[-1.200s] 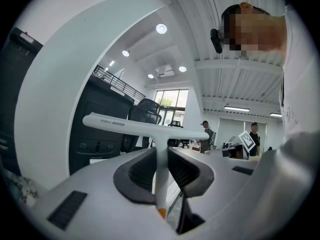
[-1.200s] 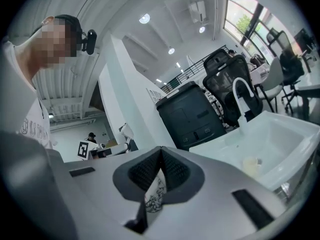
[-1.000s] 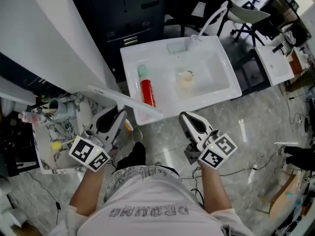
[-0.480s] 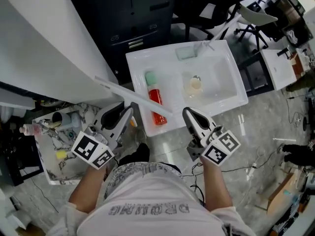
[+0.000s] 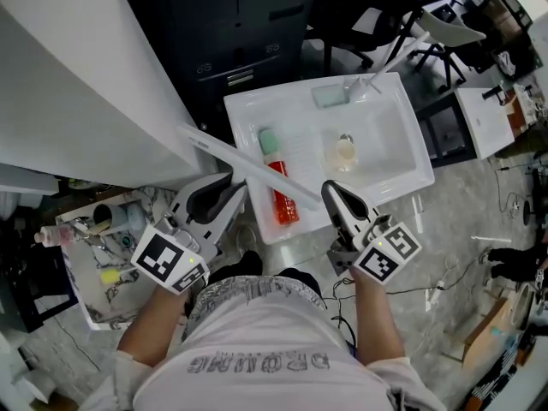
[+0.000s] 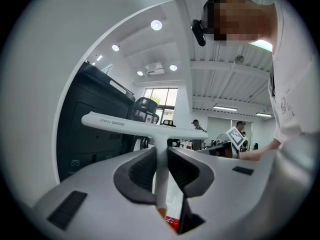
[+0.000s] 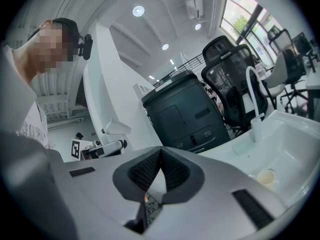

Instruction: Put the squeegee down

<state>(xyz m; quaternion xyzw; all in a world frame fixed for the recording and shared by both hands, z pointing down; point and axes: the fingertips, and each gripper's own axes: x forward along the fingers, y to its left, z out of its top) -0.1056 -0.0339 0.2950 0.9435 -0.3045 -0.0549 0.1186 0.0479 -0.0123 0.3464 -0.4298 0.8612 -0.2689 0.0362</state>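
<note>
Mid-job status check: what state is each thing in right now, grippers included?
left gripper: shut on the squeegee's handle
squeegee: held in the air, its blade crossing above the sink's left part
right gripper: shut, nothing between its jaws
red bottle: lying on its side in the sink, green cap on
sink: no water standing in it

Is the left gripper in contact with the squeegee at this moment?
Touching. The left gripper view shows the left gripper with its jaws pressed on both sides of the squeegee handle, no gap.
</note>
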